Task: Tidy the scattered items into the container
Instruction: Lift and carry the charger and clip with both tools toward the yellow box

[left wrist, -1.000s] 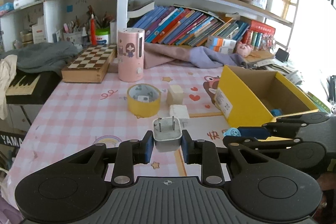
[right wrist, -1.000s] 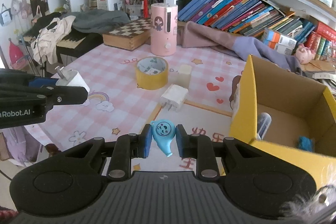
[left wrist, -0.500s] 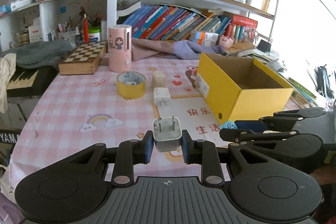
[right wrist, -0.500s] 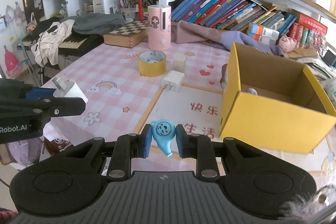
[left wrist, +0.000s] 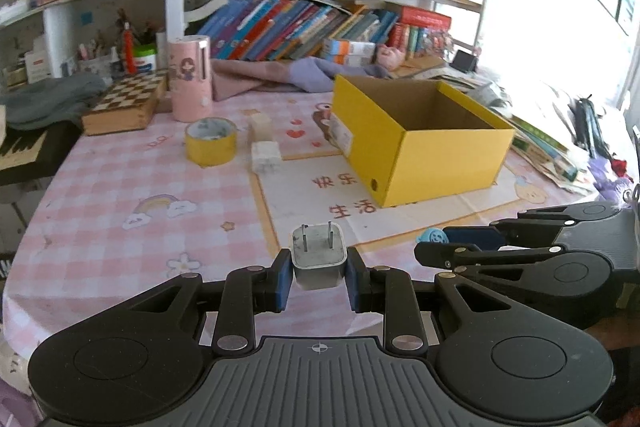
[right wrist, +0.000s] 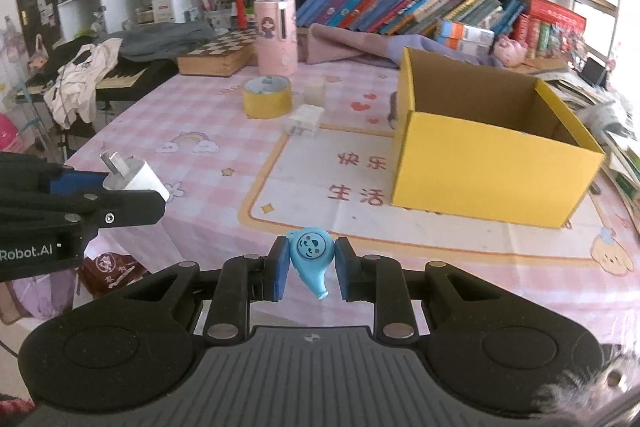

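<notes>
My left gripper (left wrist: 319, 269) is shut on a white two-prong charger plug (left wrist: 318, 257), prongs pointing forward, above the table's near edge; it also shows in the right wrist view (right wrist: 134, 179). My right gripper (right wrist: 309, 265) is shut on a small blue face-printed toy (right wrist: 311, 259), seen too in the left wrist view (left wrist: 433, 236). The open yellow cardboard box (left wrist: 420, 147) (right wrist: 492, 163) stands ahead to the right of both grippers. On the table lie a yellow tape roll (left wrist: 211, 142) (right wrist: 267, 97), a second white charger (left wrist: 265, 157) (right wrist: 303, 118) and a cream cube (left wrist: 262, 126) (right wrist: 314, 92).
A pink cylinder (left wrist: 189, 85) and a chessboard box (left wrist: 126, 103) stand behind the tape. Purple cloth (left wrist: 288, 75) and bookshelves line the back. A keyboard with clothes (right wrist: 100, 75) sits left of the table. Papers and books (left wrist: 548, 151) lie right of the box.
Both grippers have pulled back toward the table's near edge and risen, each still holding its item. The box and loose items now look farther away.
</notes>
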Available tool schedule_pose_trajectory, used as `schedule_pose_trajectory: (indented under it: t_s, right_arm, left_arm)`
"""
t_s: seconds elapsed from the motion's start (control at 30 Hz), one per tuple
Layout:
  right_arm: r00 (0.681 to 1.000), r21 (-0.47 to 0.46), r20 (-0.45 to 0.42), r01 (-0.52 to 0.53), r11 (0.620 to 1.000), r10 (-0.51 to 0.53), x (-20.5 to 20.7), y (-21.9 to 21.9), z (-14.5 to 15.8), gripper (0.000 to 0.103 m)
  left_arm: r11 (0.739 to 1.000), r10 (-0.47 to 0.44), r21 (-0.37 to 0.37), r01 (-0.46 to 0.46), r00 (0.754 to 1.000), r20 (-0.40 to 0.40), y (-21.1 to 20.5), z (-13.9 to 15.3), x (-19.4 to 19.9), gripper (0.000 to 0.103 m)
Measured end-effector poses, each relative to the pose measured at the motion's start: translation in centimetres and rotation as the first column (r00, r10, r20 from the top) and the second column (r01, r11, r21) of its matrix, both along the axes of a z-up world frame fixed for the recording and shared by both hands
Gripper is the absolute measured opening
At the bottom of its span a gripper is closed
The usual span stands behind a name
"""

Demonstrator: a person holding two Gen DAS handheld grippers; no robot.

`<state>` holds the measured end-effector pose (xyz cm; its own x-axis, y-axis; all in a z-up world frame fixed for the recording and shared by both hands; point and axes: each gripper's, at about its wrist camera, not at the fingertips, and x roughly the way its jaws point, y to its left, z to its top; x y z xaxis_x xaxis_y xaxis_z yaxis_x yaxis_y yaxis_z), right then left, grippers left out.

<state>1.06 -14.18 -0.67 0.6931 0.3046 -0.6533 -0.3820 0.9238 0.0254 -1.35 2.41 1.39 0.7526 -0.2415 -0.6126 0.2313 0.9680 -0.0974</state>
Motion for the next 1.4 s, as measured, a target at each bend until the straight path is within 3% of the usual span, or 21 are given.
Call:
schedule_pose_trajectory:
  t_s: [0.5, 1.4]
  right_arm:
    - [0.989, -0.018, -0.041, 0.140, 0.990, -0.141, -1.3, -3.8, -0.7, 0.023]
    - [0.955, -0.031, -0.052, 0.290, 0.957, -0.291, -0.7, -9.4, -0.5, 0.023]
  left_arm:
    - [0.987, -0.160, 0.009, 0.160, 0.987, -0.020, -3.9, -0.5, 0.5, 0.026]
    - [0.957, -0.291, -0.007, 0.291, 0.957, -0.019, -8.8, -0.9, 3.0, 0.026]
